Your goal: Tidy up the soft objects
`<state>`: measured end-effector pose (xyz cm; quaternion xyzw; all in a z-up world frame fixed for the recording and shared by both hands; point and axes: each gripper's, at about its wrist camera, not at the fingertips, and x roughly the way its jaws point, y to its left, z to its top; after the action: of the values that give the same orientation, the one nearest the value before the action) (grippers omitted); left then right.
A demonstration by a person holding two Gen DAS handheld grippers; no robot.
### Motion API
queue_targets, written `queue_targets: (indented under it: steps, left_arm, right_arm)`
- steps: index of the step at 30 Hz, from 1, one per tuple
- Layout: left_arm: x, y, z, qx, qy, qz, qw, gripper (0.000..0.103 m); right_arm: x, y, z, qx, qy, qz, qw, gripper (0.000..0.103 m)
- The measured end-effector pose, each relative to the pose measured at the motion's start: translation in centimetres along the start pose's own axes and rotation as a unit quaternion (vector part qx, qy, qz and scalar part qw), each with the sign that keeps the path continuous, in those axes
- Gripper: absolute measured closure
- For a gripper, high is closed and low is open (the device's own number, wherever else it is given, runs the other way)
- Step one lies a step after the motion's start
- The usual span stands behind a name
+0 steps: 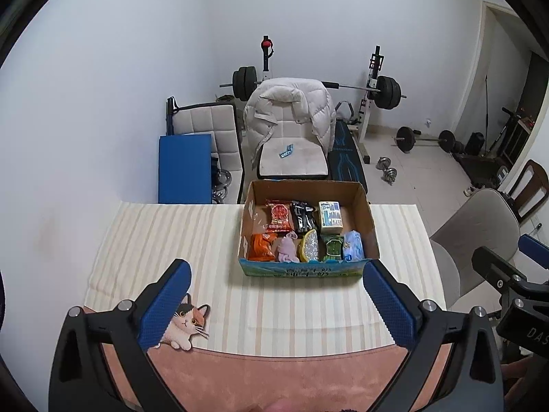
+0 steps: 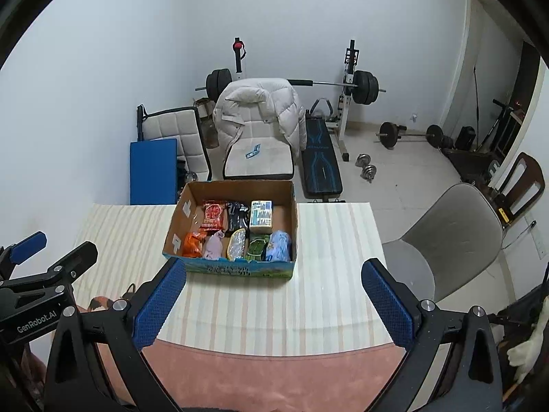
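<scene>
Striped tablecloth (image 1: 171, 240) far edge carries the packed cardboard box (image 1: 302, 271), so both grippers (image 1: 278, 295) (image 2: 274, 292) hang back spread wide, holding nothing.

Left black two-finger gripper with blue textured pads (image 1: 276, 304) is hovering above the near edge of the table, jaws spread wide, holding nothing. Right black two-finger gripper with blue textured pads (image 2: 274, 304) is hovering alongside it, level, jaws equally spread, also gripping nothing. Both are pointing forward.
</scene>
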<state>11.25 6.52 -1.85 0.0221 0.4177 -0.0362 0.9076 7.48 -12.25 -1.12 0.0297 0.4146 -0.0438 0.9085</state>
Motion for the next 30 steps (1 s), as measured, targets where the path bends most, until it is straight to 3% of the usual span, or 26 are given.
queue_targets:
  steps: [30]
  left_arm:
    - [-1.2,0.2,0.9,-0.006,-0.01,-0.002,0.9999,0.0]
  right_arm:
    - [-1.3,0.5,1.0,-0.006,-0.015,-0.001,1.0,0.0]
